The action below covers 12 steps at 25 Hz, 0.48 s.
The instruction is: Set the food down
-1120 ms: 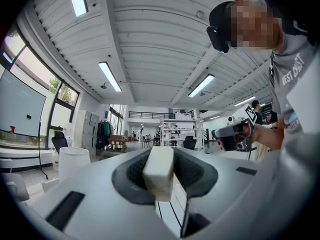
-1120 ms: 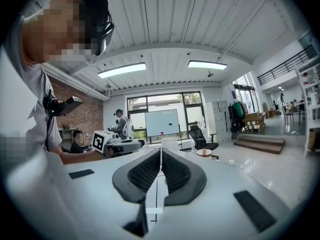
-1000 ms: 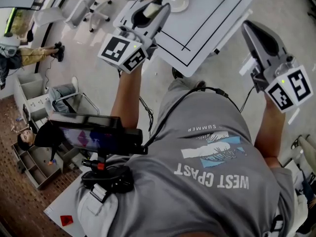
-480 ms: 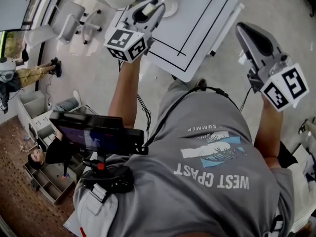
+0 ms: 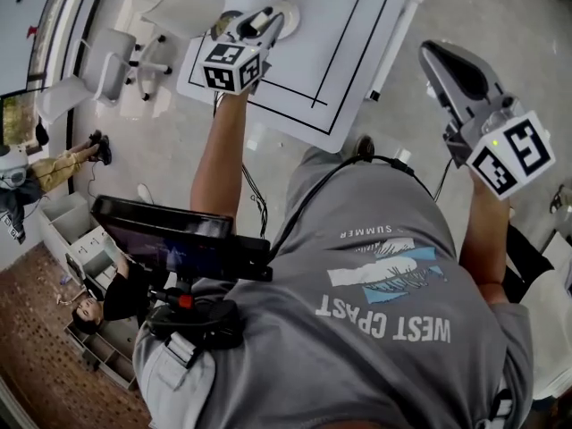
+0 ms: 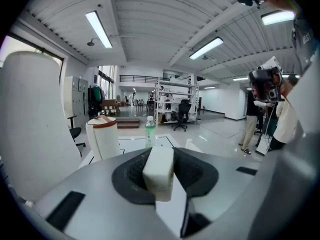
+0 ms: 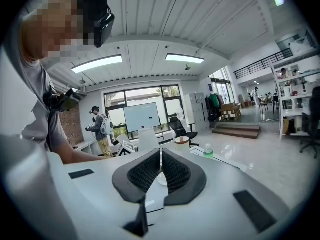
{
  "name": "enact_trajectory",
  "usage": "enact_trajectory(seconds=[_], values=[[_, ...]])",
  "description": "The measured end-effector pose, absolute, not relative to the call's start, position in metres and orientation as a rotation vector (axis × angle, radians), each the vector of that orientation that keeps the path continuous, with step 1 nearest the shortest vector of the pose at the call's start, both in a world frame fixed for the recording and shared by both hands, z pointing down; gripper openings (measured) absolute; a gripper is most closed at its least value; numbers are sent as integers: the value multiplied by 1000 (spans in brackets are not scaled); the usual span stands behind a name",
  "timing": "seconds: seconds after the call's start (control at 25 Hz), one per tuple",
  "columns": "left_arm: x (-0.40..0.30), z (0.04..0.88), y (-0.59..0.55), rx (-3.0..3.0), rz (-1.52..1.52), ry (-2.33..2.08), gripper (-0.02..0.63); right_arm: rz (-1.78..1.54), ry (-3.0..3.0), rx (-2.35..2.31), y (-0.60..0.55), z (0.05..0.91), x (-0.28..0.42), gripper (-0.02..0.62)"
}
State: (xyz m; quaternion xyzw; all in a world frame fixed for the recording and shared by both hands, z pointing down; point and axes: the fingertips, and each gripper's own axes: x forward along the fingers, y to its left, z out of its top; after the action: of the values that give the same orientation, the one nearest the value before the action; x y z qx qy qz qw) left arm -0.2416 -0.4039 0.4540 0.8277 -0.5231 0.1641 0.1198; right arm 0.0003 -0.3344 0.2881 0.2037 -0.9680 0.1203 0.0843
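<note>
1. The food (image 6: 159,171) is a pale, cream-white block with squared edges and a slightly grainy surface (what kind of food it is can't be told from here).
2. It's held off the surface, clamped between the two dark ribbed pads of the left gripper (image 6: 163,158), one pad pressing on each of its long sides.
3. It stands upright in the grip, tilted slightly, its top end poking out just past the pads and its lower end hanging below them.
4. From the head view it shows as a light sliver at the gripper's tip, over the near part of the white table (image 5: 357,25).
</note>
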Motion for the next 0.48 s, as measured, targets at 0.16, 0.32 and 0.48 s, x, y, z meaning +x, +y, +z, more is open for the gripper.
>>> enact_trajectory(seconds=[0.16,0.32,0.48], values=[[-251,492,-425,2371,582,-1494,104,379,-2863,658,-340,295,8,9],[-263,526,-447,2321,683,-1466,104,410,-2834,700,-348,301,12,9],[-274,557,-464,2281,779,-1441,104,434,-2810,737,-354,310,17,9]])
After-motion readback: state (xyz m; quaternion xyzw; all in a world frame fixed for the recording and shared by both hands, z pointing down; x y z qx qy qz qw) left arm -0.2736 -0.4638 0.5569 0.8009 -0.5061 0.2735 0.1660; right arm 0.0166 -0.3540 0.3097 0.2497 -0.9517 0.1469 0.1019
